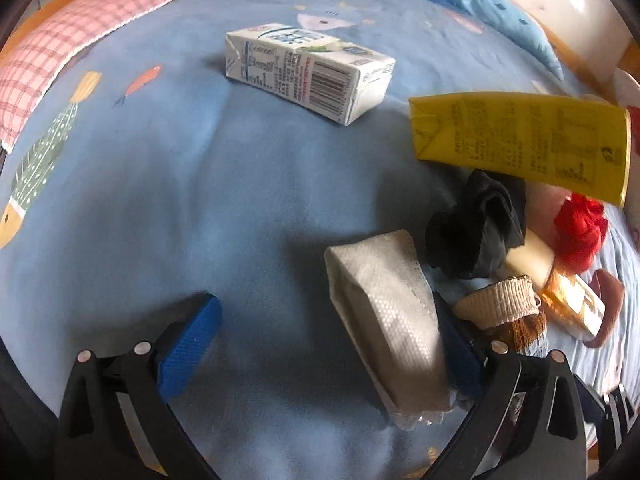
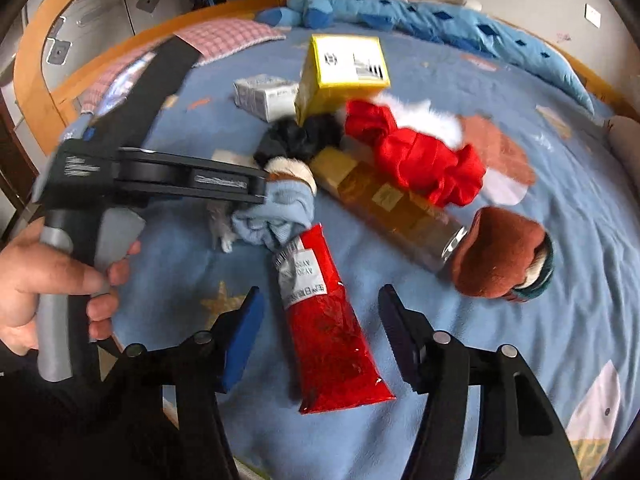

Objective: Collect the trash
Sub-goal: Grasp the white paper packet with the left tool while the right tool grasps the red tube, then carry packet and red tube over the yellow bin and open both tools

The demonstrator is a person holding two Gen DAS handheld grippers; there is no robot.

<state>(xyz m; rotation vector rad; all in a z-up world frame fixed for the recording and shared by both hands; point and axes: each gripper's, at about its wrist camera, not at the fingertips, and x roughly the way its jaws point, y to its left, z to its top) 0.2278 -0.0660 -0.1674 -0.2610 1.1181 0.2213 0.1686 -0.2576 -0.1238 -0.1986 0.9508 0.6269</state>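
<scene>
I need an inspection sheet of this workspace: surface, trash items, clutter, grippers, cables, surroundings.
Surface: blue bedsheet with fish print.
Job's things: white carton lying on its side; yellow carton; red wrapper flat; folded tissue; amber bottle lying down.
Clutter: black sock, red cloth, brown sock, light blue sock.
Grippers: left gripper open, tissue against one finger; right gripper open around the wrapper.
Cables: nothing seen.
Surroundings: pink checked pillow, blue plush toy, wooden bed frame.

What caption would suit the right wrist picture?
Open right gripper poised over a red wrapper on a blue bedspread strewn with cartons and socks.
</scene>
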